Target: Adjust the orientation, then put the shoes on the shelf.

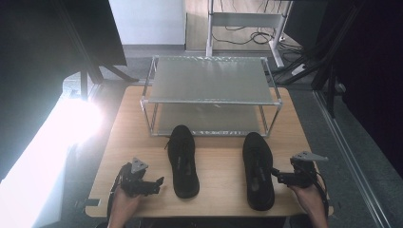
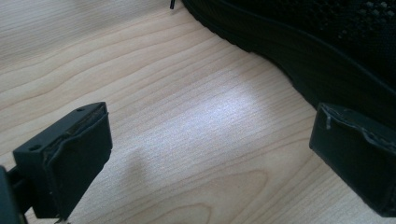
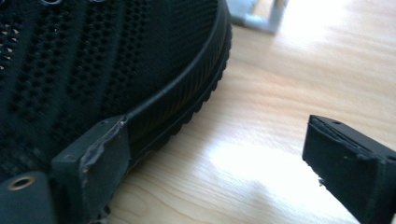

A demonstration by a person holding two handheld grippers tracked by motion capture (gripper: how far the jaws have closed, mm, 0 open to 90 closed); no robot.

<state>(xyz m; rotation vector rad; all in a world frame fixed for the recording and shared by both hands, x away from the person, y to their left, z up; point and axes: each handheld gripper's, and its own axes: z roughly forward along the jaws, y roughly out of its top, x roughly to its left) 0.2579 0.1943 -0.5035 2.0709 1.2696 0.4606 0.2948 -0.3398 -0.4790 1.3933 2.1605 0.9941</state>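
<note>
Two black mesh shoes lie on the wooden table (image 1: 216, 161), toes toward the rack. The left shoe (image 1: 182, 159) sits just right of my left gripper (image 1: 159, 184), which is open and holds nothing; in the left gripper view the shoe's sole (image 2: 299, 56) runs past the right jaw, and the left gripper (image 2: 210, 158) has bare wood between its jaws. The right shoe (image 1: 258, 169) lies against my right gripper (image 1: 276, 175), also open. In the right gripper view the shoe's ribbed sole (image 3: 187, 98) is beside the left jaw, and the right gripper (image 3: 215, 163) is empty.
A two-tier metal shoe rack (image 1: 209, 92) stands at the back of the table, both shelves bare. One of its legs (image 3: 254, 14) is visible in the right gripper view. Strong glare (image 1: 71, 123) falls off the table's left side. Desk legs and cables (image 1: 247, 33) lie beyond.
</note>
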